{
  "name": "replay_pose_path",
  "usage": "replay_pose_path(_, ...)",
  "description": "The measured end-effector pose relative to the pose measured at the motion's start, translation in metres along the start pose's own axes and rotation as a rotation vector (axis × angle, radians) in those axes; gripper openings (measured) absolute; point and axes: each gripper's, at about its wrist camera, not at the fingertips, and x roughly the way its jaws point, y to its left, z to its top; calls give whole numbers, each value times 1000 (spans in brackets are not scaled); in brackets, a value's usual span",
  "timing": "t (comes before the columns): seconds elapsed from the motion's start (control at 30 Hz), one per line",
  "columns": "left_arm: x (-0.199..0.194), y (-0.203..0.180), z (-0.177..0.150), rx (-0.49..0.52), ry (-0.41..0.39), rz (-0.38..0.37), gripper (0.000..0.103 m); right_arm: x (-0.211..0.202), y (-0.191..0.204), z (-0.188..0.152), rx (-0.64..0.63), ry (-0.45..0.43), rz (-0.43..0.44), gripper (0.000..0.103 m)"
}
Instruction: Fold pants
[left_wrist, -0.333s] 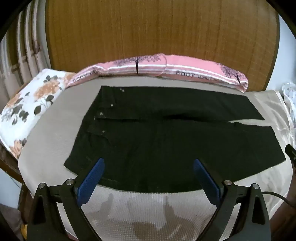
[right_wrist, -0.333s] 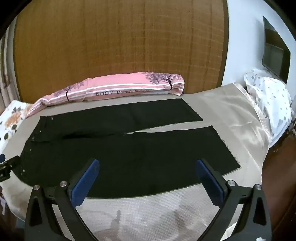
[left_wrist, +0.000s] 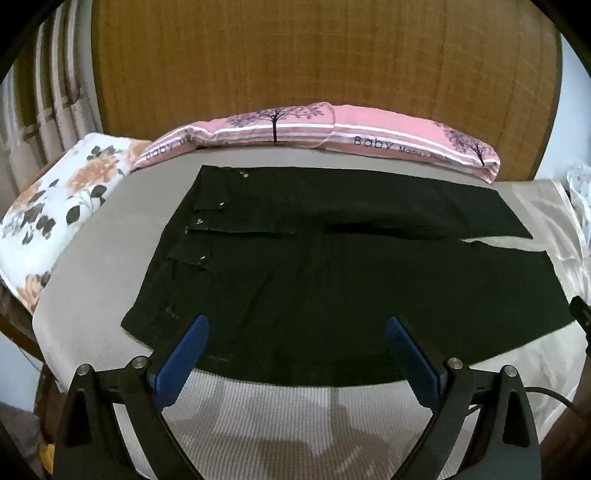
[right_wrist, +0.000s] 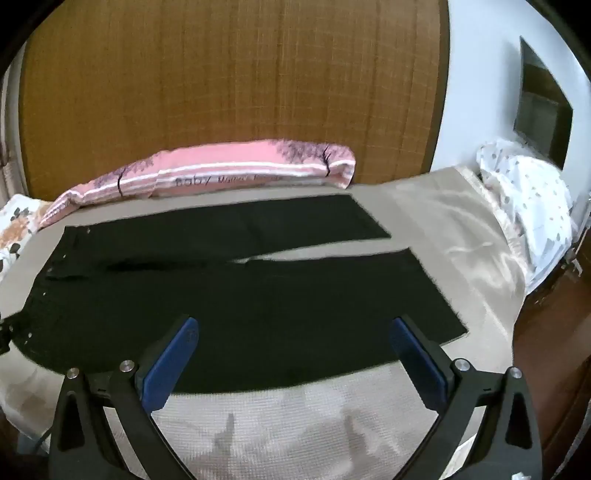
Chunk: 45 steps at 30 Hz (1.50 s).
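Black pants (left_wrist: 332, 266) lie flat on a beige bed cover, waistband to the left and both legs running right, with a narrow gap between the legs near the hems (right_wrist: 332, 254). My left gripper (left_wrist: 297, 332) hangs open above the near edge of the pants by the waist end, nothing between its blue pads (left_wrist: 184, 354). My right gripper (right_wrist: 293, 334) hangs open above the near leg (right_wrist: 258, 314), closer to the hem, also empty. The tip of the right gripper shows at the right border of the left wrist view.
A long pink pillow (left_wrist: 332, 129) lies along the wooden headboard (left_wrist: 314, 55) behind the pants. A floral pillow (left_wrist: 62, 206) sits at the left, a white spotted pillow (right_wrist: 528, 195) at the right. The bed cover (right_wrist: 461, 236) drops off at the right edge.
Both views have shifted only slightly; the pants lie as before and both grippers stay open.
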Motion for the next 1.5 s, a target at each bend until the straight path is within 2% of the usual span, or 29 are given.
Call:
replay_pose_path(0.4, 8, -16, -2, 56, 21, -22, 97, 2, 2, -8, -28, -2, 34, 102)
replay_pose_path(0.87, 2, -20, -11, 56, -6, -3, 97, 0, 6, -5, -21, -13, 35, 102)
replay_pose_path(1.5, 5, -26, -21, 62, 19, -18, 97, 1, 4, -5, -4, 0, 44, 102)
